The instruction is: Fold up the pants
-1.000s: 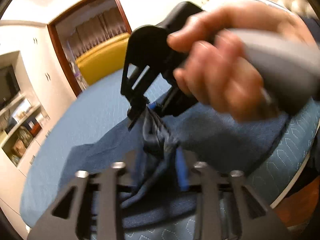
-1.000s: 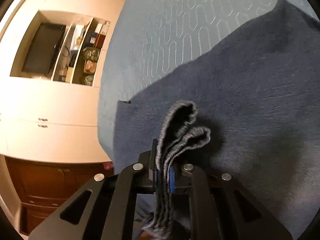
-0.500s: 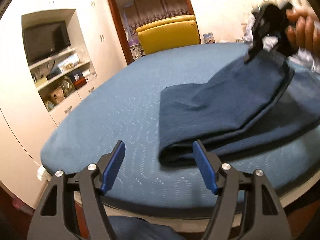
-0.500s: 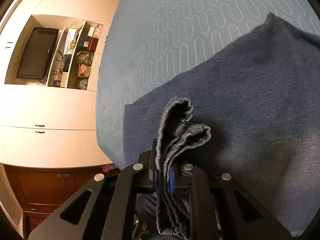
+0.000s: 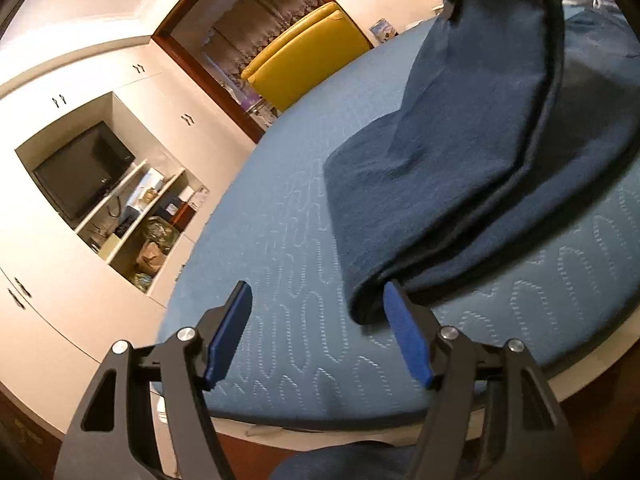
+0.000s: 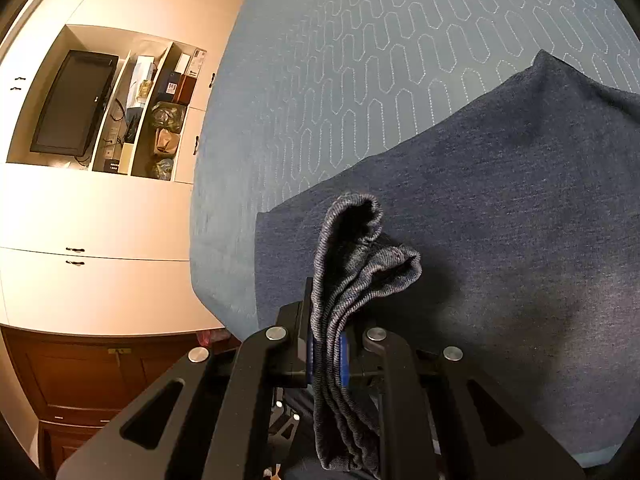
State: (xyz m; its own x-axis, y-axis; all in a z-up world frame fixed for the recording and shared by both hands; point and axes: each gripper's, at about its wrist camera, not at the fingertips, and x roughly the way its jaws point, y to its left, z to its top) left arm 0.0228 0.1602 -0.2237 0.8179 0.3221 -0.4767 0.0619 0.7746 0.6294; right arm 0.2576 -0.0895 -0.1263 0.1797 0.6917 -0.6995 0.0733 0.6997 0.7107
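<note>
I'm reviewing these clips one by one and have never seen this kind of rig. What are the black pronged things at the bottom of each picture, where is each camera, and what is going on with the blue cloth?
No robot here: a person holds a pair of tongs in each hand, and a fisheye camera on each looks forward along its two fingers. The left tongs stand open with nothing between the blue pads, near the folded edge of the dark blue pants. The right tongs are shut on a bunched part of the pants. The pants lie on a bed with a quilted blue cover. In the left view, the pants' far end is lifted up. Behind are a wall cabinet with a television and a yellow armchair.
</note>
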